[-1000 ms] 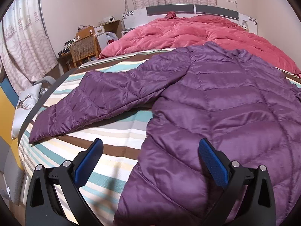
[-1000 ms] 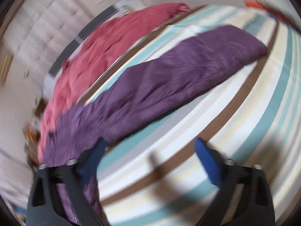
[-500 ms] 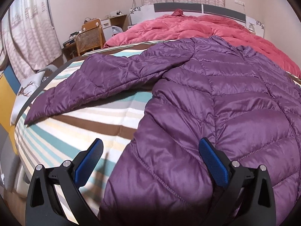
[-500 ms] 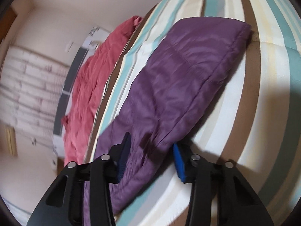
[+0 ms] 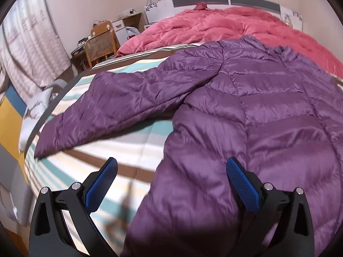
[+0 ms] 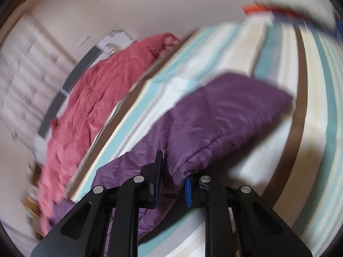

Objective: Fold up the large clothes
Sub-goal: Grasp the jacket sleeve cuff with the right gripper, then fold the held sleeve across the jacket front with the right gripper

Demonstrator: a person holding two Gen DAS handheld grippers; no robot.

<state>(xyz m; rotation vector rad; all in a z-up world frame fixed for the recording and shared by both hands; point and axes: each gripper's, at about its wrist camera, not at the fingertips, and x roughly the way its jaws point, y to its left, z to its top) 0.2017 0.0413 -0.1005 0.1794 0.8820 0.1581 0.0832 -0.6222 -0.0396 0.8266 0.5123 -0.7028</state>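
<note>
A: Left wrist view?
B: The purple jacket lies spread on the striped bed; the left claw gapes wide over its hem edge, gripping nothing.
A: Right wrist view?
B: The right claw is closing, its pads pinching the jacket's sleeve.

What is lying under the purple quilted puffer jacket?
The purple quilted puffer jacket lies spread on a bedcover with teal, cream and brown stripes, which shows around its outstretched sleeve. Whatever is beneath the jacket's body is covered and cannot be seen.
</note>
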